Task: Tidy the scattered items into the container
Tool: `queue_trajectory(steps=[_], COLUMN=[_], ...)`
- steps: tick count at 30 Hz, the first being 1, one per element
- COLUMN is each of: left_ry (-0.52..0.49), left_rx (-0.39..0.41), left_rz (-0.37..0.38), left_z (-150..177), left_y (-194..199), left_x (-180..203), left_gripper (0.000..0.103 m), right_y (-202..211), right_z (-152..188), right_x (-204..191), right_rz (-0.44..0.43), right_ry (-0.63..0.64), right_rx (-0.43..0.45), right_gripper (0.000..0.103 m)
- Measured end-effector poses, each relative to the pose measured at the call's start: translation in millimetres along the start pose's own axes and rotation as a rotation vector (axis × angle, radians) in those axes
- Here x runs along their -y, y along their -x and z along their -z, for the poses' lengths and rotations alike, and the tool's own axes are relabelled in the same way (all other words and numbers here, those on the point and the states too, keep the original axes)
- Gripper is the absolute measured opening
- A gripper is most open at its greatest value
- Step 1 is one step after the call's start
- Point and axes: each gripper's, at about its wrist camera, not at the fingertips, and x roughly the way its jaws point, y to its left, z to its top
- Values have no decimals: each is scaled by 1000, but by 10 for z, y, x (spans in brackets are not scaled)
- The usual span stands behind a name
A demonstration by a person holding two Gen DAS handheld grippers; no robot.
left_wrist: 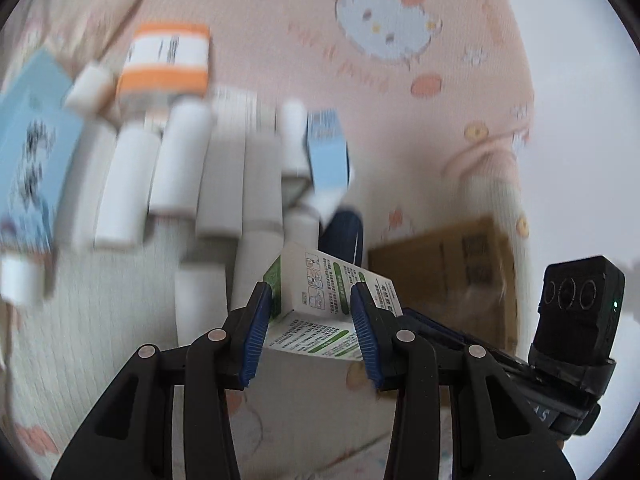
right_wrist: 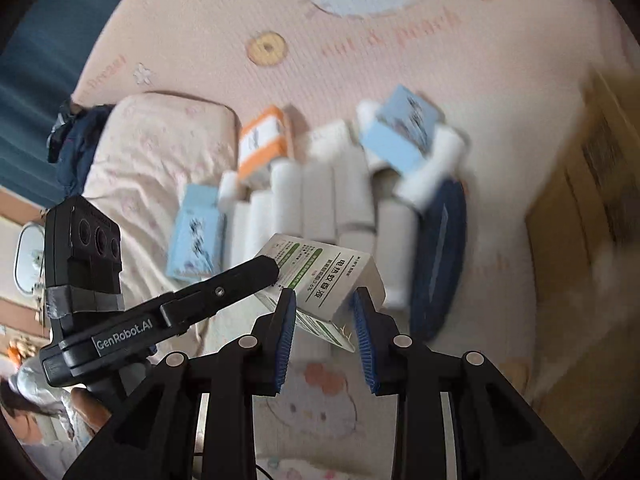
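2 sets of fingers (left_wrist: pixel 312 312) (right_wrist: pixel 324 318) apparently clamp 1 green-printed box (left_wrist: pixel 320 300).

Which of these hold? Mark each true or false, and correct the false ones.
1. The white-and-green printed cardboard box is clamped in the left hand-held gripper. True.
2. The orange-and-white carton lies on a bare wooden floor. False: it lies on the pink patterned bedsheet, beside the white paper rolls.
3. The right hand-held gripper is empty. False: it grips the same box.
4. The white rolls lie side by side. True.
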Motion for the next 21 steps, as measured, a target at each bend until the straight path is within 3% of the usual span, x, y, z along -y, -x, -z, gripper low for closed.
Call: queue_trajectory(steps=[5,12,14,21], left_ry=[-54,-127,-173,-188], left_rx=[-74,-168,-218,-208], left_rz=[-13,-63,-116,-81], left_z=[333,620,746,898], left_y=[-199,-537,-665,-595], left_x=[1,-20,-69,-185], left_gripper=[45,45,44,42], right_y=[-74,-397,-516,-564], right_z=[328,651,758,999], right_x=[261,658,708,816], right_rz=[12,33,50,-29], right_ry=[-86,-186,-193,-249], right_rx=[-23,-133,-170,-149], right_gripper=[27,27,27,29])
